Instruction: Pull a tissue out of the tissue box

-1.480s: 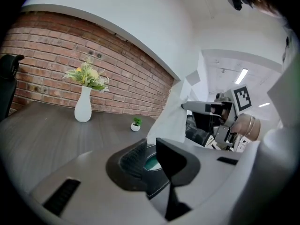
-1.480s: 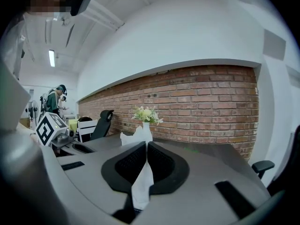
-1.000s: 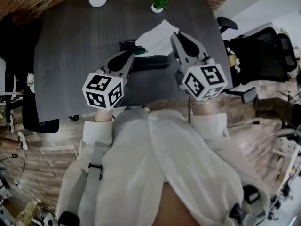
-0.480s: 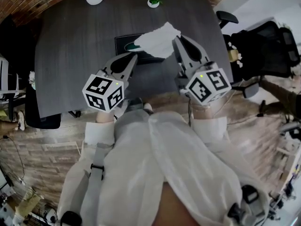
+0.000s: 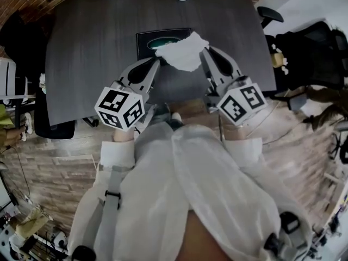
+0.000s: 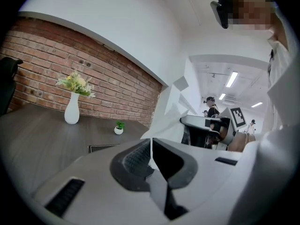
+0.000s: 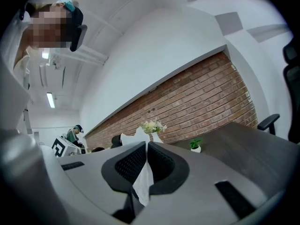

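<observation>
My left gripper [image 6: 151, 142] has just been closing, and its jaws now stand pressed together on a thin edge of the tissue [image 5: 182, 52]. The sheet rises out of the seam and fans up and off to my right. My right gripper [image 7: 146, 146] is likewise clamped. A white fold runs down between its ribbed pads and hangs out below them, with a corner standing up past the tips.

So both of my jaws pinch the same sheet, one at each end. From above, it hangs slack between the two sets of tips, with its long axis running across me from left to right. The end at my right tips sits a little higher in that view.

The box [image 5: 157, 37] lies flat on the table [image 5: 92, 48], beyond both sets of tips and a little to the left of the sheet's middle, so it is nearer my left jaws than my right. The sheet's far left edge crosses the box's near right corner and reaches the green slot [image 5: 159, 44]. I cannot tell whether any of the sheet is tucked inside the slot or only hangs over it.

I judge the pull should go back toward my body and upward. That leads straight away from the slot, with both ends kept level so the sheet does not tear across its length.
</observation>
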The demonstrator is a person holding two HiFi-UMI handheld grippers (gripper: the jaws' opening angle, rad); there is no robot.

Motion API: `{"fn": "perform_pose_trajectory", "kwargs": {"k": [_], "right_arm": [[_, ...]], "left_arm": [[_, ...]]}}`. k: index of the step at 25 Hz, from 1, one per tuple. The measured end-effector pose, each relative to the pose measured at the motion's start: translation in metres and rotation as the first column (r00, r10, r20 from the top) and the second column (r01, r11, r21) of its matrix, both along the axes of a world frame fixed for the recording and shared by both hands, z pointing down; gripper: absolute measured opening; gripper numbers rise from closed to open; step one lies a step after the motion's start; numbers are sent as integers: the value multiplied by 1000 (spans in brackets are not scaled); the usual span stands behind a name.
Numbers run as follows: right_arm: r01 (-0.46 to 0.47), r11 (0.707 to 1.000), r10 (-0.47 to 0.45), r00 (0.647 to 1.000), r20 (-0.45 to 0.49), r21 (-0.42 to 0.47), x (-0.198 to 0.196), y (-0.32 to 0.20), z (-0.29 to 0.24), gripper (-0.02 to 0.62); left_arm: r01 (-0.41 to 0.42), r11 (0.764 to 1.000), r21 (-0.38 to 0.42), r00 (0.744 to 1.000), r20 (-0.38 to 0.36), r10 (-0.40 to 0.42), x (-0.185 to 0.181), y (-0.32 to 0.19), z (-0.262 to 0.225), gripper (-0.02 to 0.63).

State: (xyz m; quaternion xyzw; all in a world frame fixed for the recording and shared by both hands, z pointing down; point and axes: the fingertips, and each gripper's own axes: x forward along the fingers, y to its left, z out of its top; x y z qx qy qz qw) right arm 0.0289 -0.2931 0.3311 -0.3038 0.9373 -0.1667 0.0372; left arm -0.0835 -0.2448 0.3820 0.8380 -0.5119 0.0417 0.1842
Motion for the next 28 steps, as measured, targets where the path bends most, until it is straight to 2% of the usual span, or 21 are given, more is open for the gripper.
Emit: {"fn": "perform_pose_trajectory", "kwargs": {"k": [14,19,28], "right_arm": [[45,997,-48,998,-42,-56,-5,29,29,15],[48,996,-53,997,-64,-72,-1,30,36,15],[59,995,-66,994,-83,-74,-3,29,39,15]], "left_arm": [[55,993,-108,997,50,-50,1,22,30,15],[89,981,-173,993,92,-74,-3,21,42,8],[95,979,-179,994,78,-83,-4,19,44,8]]}}
